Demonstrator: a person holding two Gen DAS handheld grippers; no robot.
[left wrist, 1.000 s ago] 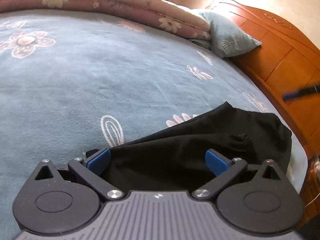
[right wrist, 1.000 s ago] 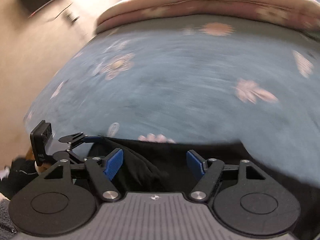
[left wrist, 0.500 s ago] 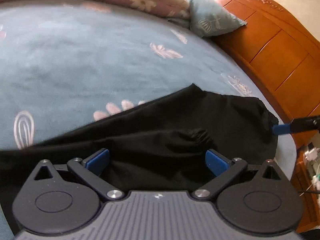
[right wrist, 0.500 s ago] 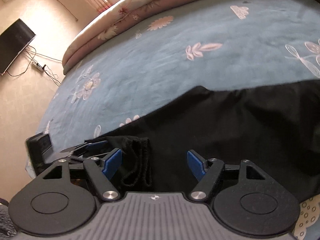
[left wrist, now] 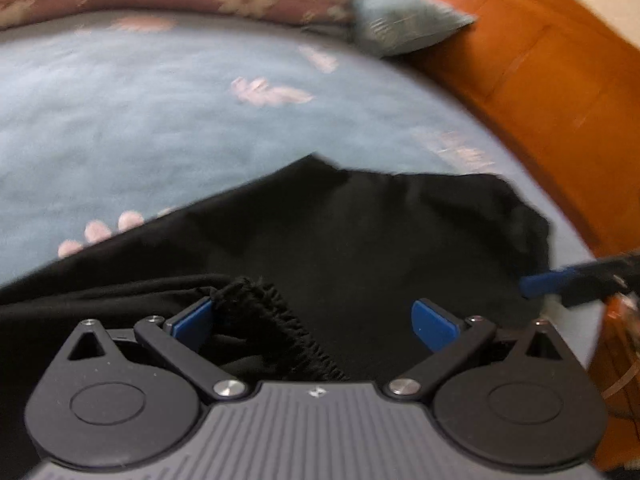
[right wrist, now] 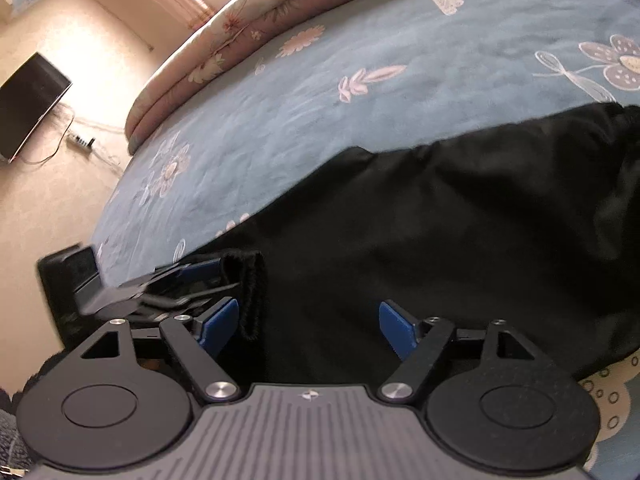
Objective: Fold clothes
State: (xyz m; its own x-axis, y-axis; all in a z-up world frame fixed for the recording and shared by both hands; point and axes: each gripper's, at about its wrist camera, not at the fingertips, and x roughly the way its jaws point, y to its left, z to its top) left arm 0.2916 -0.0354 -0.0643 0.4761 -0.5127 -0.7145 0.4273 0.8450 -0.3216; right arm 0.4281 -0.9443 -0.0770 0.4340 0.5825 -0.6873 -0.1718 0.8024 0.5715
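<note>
A black garment (left wrist: 360, 240) lies spread on the blue flowered bedsheet (left wrist: 120, 120). The left gripper (left wrist: 312, 320) and the right gripper (right wrist: 308, 320) both hover over it, fingers wide apart, gripping nothing; its gathered waistband (left wrist: 276, 320) lies between the left one's fingers

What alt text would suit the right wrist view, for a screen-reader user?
A black garment lies spread on a blue flowered bedsheet, with the open right gripper just above its gathered edge. The left gripper reaches in from the left, and a dark screen stands beyond the bed.

Sunlit beige wall (right wrist: 112, 52), wooden headboard (left wrist: 540, 92), dark television (right wrist: 28, 104)
</note>
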